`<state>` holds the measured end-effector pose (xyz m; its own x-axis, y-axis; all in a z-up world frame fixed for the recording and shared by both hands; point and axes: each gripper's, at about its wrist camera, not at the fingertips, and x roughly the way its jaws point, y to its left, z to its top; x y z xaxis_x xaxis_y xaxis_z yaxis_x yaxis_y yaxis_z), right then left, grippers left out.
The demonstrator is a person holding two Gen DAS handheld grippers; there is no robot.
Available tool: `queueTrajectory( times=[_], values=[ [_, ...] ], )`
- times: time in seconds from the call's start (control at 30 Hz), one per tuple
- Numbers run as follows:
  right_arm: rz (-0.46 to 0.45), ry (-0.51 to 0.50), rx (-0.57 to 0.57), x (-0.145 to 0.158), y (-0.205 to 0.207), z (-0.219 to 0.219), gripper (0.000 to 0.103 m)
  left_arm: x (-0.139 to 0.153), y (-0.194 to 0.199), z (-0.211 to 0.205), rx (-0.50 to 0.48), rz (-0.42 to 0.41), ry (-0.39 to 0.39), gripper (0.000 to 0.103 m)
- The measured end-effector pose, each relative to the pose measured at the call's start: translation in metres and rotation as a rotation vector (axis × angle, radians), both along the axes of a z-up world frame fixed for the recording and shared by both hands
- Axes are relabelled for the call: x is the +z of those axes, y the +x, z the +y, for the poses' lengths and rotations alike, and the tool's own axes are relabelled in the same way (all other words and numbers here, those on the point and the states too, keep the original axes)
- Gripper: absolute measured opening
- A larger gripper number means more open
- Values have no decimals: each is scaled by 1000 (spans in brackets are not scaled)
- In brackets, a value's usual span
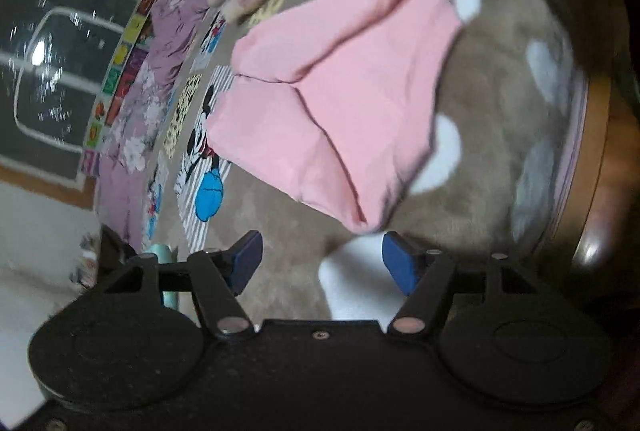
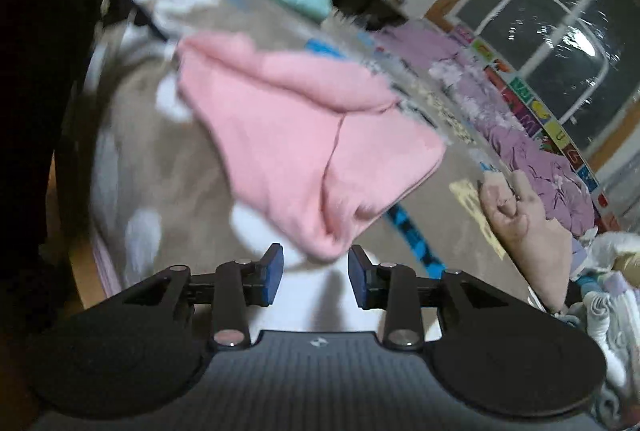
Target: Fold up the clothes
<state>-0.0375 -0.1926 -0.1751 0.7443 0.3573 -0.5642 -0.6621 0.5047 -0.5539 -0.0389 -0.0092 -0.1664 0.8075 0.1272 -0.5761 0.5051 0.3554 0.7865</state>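
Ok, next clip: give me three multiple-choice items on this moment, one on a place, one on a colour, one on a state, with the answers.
1. What does the pink garment lie on?
A. the brown spotted blanket
B. a bare wooden floor
C. a chair seat

2. What colour is the flowered cloth along the blanket's far edge?
A. green
B. purple
C. orange

3. How do the left gripper and the right gripper stand?
A. both clamped on the garment
B. one clamped, one empty
C. both open, nothing between the pads

Answers: 1 A, brown pile with white spots surrounds the garment; 2 B, both views show it purple; 3 C, each wrist view shows a gap between the blue pads, with the garment just ahead.
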Motion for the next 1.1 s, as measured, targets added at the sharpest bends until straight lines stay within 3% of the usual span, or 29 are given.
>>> queueTrajectory(
  times=[0.2,0.47,0.6,0.67,0.83,1.0,1.1],
  values=[
    [-72,-4,-4,-9,4,4,48,-29,-6,-6,-56,-83,102,68],
    [-111,6,-13,-13,12,9,48,-25,-11,-8,-31,-167,-19,67],
    [-100,26,-15,-12,16,8,44,-26,-4,-7,0,-164,-70,65],
    [-84,43,-17,-11,19,8,33,-22,-1,-6,27,-140,-114,52],
    [-63,131,-28,3,22,2,19,-13,3,-6,61,-144,-174,20],
    [-94,249,-57,28,25,-8,16,17,9,1,88,-173,-327,15],
    [-104,339,-79,44,34,-15,15,44,23,12,111,-165,-470,15]
  ],
)
